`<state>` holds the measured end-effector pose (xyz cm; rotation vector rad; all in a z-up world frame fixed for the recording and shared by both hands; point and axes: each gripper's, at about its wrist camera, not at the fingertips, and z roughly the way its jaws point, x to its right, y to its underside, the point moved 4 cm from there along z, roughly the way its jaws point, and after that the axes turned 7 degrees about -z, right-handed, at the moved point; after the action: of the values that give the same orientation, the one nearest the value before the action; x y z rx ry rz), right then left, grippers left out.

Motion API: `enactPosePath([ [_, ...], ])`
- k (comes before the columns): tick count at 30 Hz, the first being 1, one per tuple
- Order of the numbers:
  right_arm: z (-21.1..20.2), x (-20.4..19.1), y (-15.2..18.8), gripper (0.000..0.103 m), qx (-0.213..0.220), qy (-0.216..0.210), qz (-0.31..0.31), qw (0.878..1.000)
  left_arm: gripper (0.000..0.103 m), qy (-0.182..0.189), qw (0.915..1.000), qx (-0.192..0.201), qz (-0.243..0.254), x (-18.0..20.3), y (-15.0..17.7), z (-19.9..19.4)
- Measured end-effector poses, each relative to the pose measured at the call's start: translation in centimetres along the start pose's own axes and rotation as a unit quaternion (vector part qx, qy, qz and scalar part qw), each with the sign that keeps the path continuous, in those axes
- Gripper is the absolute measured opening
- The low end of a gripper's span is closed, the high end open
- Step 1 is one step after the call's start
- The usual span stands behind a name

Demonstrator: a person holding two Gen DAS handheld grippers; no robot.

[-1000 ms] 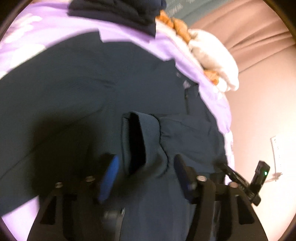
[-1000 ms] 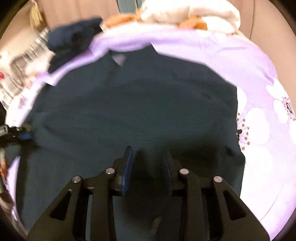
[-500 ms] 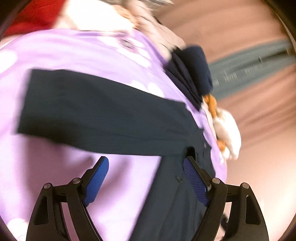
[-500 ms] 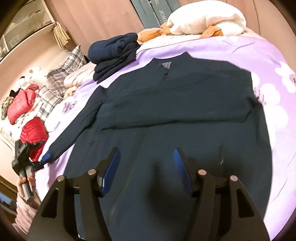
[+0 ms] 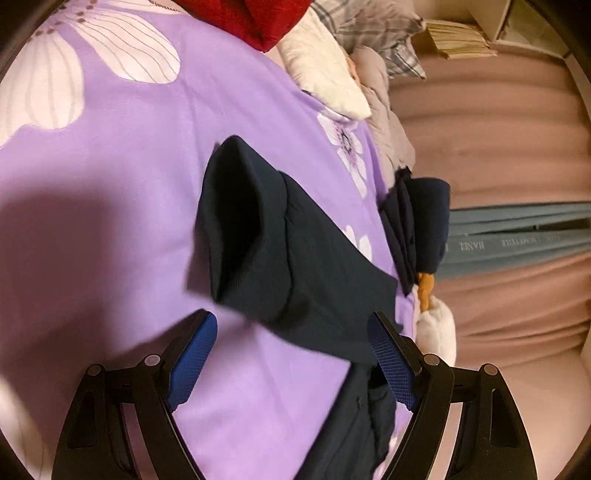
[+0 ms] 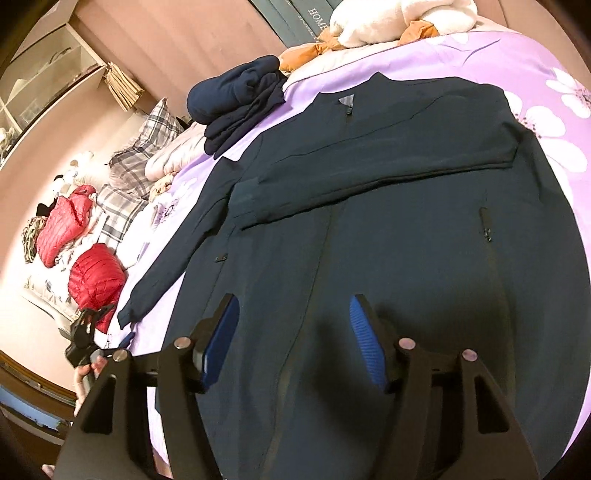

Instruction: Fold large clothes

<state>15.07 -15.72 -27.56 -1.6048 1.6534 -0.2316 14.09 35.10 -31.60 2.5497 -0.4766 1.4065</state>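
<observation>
The jacket (image 6: 406,240) lies on the bedspread (image 6: 535,66); folded clothes (image 6: 236,99) at its eleven o'clock, pillows (image 6: 388,18) at twelve.

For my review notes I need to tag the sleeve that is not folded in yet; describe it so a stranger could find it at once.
On the purple flowered bedspread lies a spread-out dark navy zip-up jacket. One sleeve is folded across its chest; the unfolded sleeve runs out over the bedspread toward the red puffer jackets. Its ribbed cuff gapes open just ahead of the left gripper.
</observation>
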Motion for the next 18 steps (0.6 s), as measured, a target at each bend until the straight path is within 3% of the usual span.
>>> enactPosePath([
  [5, 0.3, -0.4, 0.1, 0.063, -0.006, 0.009, -0.009, 1.0, 0.081, -0.014, 0.9991, 0.038, 0.015, 0.8, -2.3, 1.0],
  [7, 0.4, -0.3, -0.1, 0.063, -0.007, 0.009, -0.01, 1.0, 0.063, -0.024, 0.9985, 0.046, 0.015, 0.9, -3.0, 1.4],
  [9, 0.5, -0.1, -0.2, 0.063, -0.007, 0.009, -0.01, 1.0, 0.024, -0.033, 0.9985, 0.041, 0.013, 0.7, -3.4, 2.1],
  [14, 1.0, 0.2, -0.2, 0.063, -0.007, 0.009, -0.005, 1.0, 0.014, -0.057, 0.9957, 0.059, 0.043, 1.8, -3.4, 1.7],
  [18, 1.2, 0.8, -0.2, 0.063, -0.005, 0.005, 0.008, 1.0, 0.011, -0.055, 0.9882, 0.073, 0.123, 7.1, -2.3, 0.8],
])
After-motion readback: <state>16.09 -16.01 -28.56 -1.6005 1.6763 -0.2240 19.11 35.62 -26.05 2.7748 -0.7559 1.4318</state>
